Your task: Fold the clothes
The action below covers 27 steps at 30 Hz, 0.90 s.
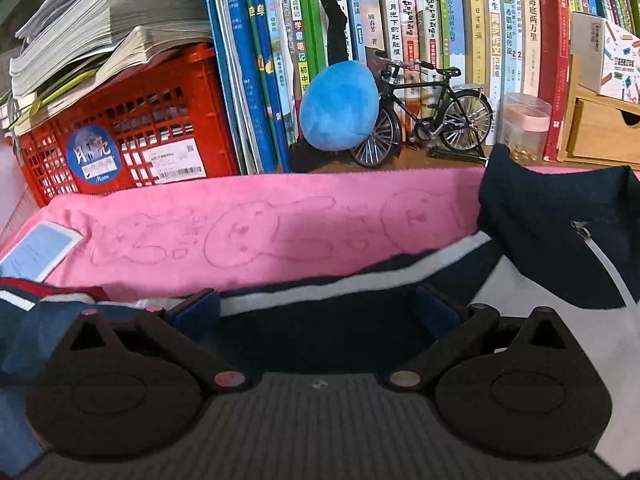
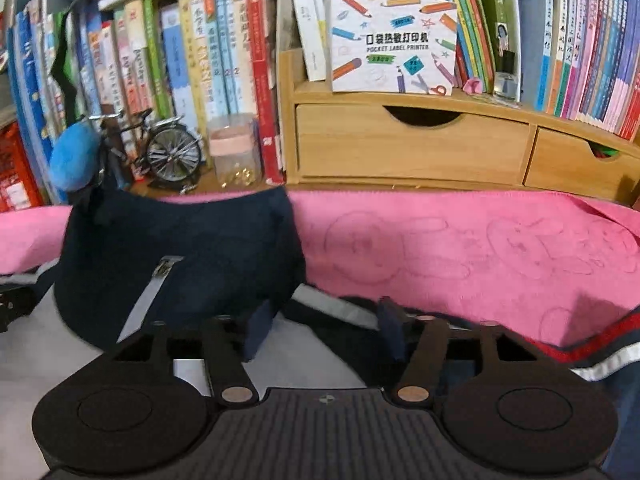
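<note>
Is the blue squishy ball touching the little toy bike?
Touching. In the left wrist view the blue plush ball leans right against the toy bicycle, covering its front wheel and handlebar with no gap showing between them.

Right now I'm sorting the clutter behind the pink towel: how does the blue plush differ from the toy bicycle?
The blue plush is soft, rounded and plain bright blue; the toy bicycle is a thin black frame with spoked wheels. The plush leans tilted against the books; the bicycle stands upright. Both sit on the wooden desk, touching, the plush covering the bicycle's front.

Packed bookshelf (image 1: 400, 20) behind wooden drawers (image 2: 412, 144)
</note>
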Tool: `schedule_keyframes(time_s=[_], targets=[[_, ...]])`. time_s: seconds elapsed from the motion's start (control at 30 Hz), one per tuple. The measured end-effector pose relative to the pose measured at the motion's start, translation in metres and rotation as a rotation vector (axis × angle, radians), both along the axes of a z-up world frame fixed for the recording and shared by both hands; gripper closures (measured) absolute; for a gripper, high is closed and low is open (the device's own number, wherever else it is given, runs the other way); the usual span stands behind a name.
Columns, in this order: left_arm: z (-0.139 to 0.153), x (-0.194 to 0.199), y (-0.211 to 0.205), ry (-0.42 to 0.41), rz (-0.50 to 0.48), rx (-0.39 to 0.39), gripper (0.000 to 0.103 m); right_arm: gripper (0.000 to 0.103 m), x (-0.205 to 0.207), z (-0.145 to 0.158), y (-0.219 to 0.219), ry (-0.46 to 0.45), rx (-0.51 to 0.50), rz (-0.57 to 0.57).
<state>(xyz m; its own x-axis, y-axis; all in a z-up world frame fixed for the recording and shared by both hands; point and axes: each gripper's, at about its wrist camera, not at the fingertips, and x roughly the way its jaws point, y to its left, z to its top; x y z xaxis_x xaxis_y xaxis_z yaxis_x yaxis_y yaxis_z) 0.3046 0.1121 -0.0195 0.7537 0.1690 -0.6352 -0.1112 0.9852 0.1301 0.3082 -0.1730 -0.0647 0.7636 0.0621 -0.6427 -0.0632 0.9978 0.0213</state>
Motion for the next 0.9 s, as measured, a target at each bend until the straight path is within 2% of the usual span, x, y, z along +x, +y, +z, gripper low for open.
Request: schedule_keyframes(time_s=[0.17, 0.23, 0.33, 0.4, 0.47, 0.5, 0.57, 0.63, 0.67, 0.7, 0.73, 0.8, 0.83, 0.9], targets=[[-0.001, 0.005, 0.006, 0.007, 0.001, -0.038, 0.000, 0.020, 0.020, -0.003, -0.004, 0.005, 0.024, -0.046], [-0.001, 0.007, 0.009, 0.011, 0.001, -0.060, 0.000, 0.000, 0.027, -0.005, -0.008, 0.018, 0.020, -0.086], [-0.002, 0.008, 0.014, 0.014, 0.002, -0.089, 0.000, 0.001, 0.023, -0.002, -0.011, -0.011, 0.026, -0.144], [-0.002, 0.008, 0.016, 0.015, 0.003, -0.104, 0.000, 0.002, 0.001, 0.007, -0.006, -0.104, 0.030, -0.154], [-0.002, 0.008, 0.016, 0.014, 0.003, -0.109, 0.000, 0.002, -0.025, 0.023, 0.005, -0.206, 0.065, -0.084], [-0.002, 0.008, 0.017, 0.013, 0.002, -0.110, 0.000, 0.003, -0.037, 0.030, 0.015, -0.230, 0.087, -0.001], [-0.002, 0.007, 0.017, 0.012, 0.000, -0.115, 0.000, 0.015, -0.055, 0.038, 0.043, -0.213, 0.091, 0.183], [-0.002, 0.007, 0.019, 0.011, -0.003, -0.123, 0.000, 0.054, -0.065, 0.034, 0.076, -0.153, 0.062, 0.343], [-0.002, 0.006, 0.019, 0.010, -0.005, -0.128, 0.000, 0.063, -0.067, 0.030, 0.093, -0.116, 0.053, 0.415], [-0.002, 0.006, 0.020, 0.009, -0.007, -0.132, 0.000, 0.082, -0.062, 0.023, 0.108, -0.058, 0.060, 0.460], [-0.002, 0.006, 0.020, 0.009, -0.008, -0.133, 0.000, 0.092, -0.055, 0.015, 0.121, -0.014, 0.066, 0.487], [-0.001, 0.006, 0.021, 0.008, -0.012, -0.137, 0.000, 0.095, -0.040, 0.005, 0.137, -0.020, 0.043, 0.478], [-0.001, 0.006, 0.022, 0.007, -0.014, -0.140, 0.000, 0.101, -0.029, 0.006, 0.141, -0.018, 0.045, 0.460], [-0.001, 0.006, 0.022, 0.006, -0.014, -0.141, 0.000, 0.103, 0.001, 0.007, 0.140, 0.008, 0.111, 0.411]])
